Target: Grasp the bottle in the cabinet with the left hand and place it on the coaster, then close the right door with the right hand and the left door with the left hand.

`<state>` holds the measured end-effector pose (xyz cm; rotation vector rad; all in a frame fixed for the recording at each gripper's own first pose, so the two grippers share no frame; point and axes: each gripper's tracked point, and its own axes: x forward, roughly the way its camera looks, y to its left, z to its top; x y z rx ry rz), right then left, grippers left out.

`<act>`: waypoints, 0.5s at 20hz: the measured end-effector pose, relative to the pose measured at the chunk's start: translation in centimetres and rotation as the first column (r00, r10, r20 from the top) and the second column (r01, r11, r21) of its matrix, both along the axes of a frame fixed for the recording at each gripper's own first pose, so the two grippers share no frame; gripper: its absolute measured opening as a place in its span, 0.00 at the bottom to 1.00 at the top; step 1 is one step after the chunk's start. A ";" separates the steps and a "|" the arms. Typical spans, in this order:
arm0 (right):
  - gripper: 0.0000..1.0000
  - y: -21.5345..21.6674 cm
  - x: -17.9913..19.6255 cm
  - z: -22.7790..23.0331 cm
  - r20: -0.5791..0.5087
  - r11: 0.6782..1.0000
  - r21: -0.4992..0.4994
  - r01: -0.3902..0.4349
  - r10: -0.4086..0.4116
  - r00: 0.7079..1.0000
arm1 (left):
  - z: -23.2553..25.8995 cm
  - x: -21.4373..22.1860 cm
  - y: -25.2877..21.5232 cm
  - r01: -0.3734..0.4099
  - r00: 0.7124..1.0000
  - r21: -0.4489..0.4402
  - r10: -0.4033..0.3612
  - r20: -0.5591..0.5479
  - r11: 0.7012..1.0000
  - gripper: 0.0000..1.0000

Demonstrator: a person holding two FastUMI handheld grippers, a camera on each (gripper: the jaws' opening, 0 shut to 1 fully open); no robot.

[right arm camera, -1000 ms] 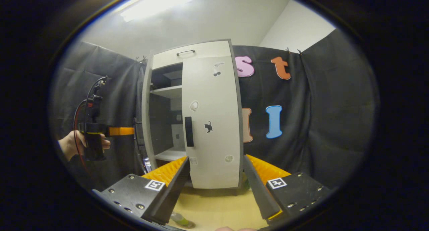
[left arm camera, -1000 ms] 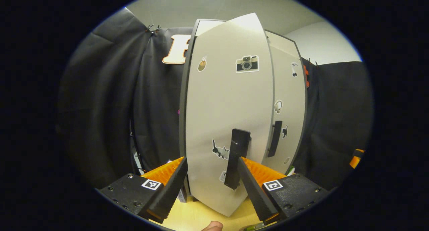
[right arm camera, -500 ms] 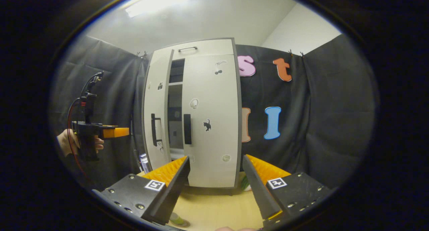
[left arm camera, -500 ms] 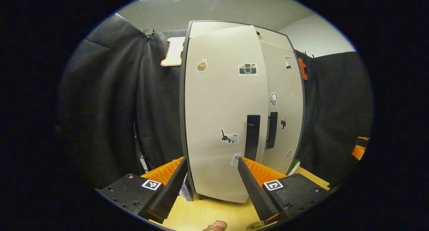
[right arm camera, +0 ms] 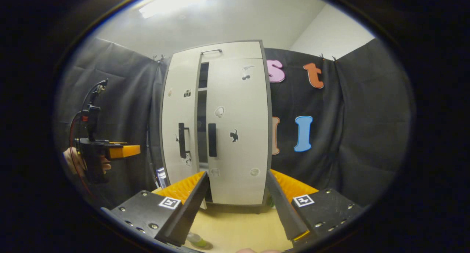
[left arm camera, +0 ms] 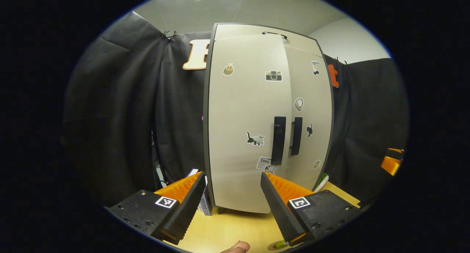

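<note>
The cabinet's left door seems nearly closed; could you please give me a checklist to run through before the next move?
1. Right door flush with the cabinet: ok.
2. Left door fully shut: not ok; the right gripper view shows a dark gap between the doors.
3. Left tongs open, holding nothing: ok.
4. Left door's handle unobstructed ahead of them: ok.
5. Right tongs open, clear of the doors: ok.
</note>
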<state>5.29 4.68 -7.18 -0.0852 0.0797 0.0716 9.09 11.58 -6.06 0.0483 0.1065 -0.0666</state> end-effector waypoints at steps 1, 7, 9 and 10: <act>0.95 0.1 0.0 -0.1 -0.006 1.000 -0.002 0.004 -0.004 1.000 | -0.2 -0.5 -0.4 0.002 1.000 -0.007 -0.002 -0.004 1.000 0.95; 0.95 -0.3 -0.5 1.6 0.040 0.999 -0.003 0.036 -0.035 0.999 | 0.5 -1.6 -2.5 -0.013 0.999 0.012 0.012 0.052 1.000 0.96; 0.95 -0.3 -0.8 2.5 0.055 0.999 0.009 0.044 -0.044 0.997 | 0.2 -1.6 -3.4 -0.017 0.999 0.016 0.016 0.052 1.000 0.94; 0.95 -0.4 -0.9 3.0 0.067 0.999 0.005 0.048 -0.048 0.997 | -0.1 -1.6 -4.1 -0.012 0.999 0.013 0.011 0.045 1.000 0.96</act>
